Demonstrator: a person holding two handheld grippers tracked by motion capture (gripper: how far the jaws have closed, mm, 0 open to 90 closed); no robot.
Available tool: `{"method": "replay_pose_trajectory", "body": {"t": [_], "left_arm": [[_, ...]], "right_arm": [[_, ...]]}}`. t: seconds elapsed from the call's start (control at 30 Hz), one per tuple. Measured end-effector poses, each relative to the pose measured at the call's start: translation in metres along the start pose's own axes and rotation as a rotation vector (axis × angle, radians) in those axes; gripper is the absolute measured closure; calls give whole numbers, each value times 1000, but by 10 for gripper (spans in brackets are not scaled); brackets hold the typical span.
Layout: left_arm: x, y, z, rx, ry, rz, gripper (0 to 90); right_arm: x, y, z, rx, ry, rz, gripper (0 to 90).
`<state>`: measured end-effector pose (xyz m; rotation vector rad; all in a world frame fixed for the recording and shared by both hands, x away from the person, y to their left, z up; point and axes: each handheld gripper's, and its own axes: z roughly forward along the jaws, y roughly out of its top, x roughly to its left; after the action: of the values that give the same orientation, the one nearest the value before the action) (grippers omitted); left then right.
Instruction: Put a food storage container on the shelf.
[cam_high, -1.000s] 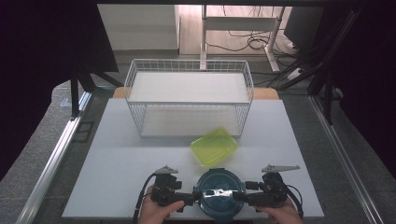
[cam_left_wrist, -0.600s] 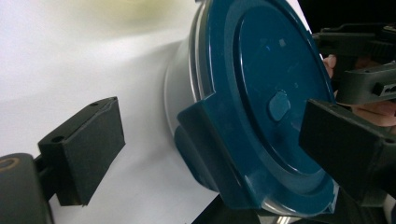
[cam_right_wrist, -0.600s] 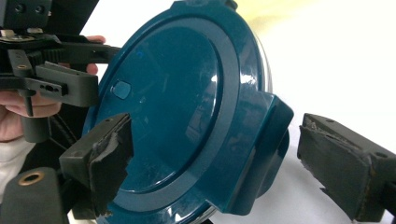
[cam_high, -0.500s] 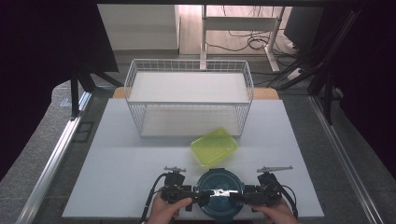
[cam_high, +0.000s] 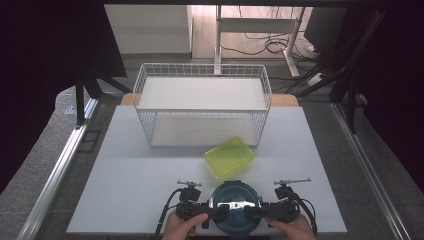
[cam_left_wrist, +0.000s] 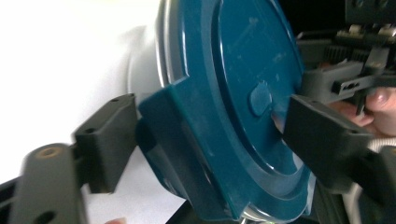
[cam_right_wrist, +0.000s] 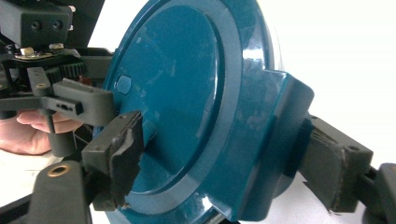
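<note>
Left tongs (cam_high: 224, 212), right tongs (cam_high: 248, 212) facing inward, jaws just closing.

We see a white table top (cam_high: 150, 165) on a grey floor (cam_high: 45, 165), with a metal rail (cam_high: 60, 170) along its left edge. Black drapes (cam_high: 50, 60) close both sides. Behind the table stand a white cabinet (cam_high: 150, 27) and a white desk frame (cam_high: 260, 25), with black cables (cam_high: 270, 47) on a warm wooden floor (cam_high: 202, 30).
</note>
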<state>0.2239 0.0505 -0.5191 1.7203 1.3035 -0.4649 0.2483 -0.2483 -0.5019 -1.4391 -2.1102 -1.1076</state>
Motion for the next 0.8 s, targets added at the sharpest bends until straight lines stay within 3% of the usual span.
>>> {"method": "replay_pose_trajectory", "body": {"t": [0.1,0.3,0.63,0.8], "left_arm": [[-5,-1,-4,-44,36,5,304],[-6,-2,-6,-44,35,1,313],[-5,-4,-6,-33,28,7,293],[-5,-5,-4,-14,20,-15,271]], "right_arm": [[0,-1,-1,-8,-5,25,226],[1,-2,-4,-45,-9,59,277],[1,-2,-5,-47,-4,45,289],[1,-2,-6,-48,5,39,299]]}}
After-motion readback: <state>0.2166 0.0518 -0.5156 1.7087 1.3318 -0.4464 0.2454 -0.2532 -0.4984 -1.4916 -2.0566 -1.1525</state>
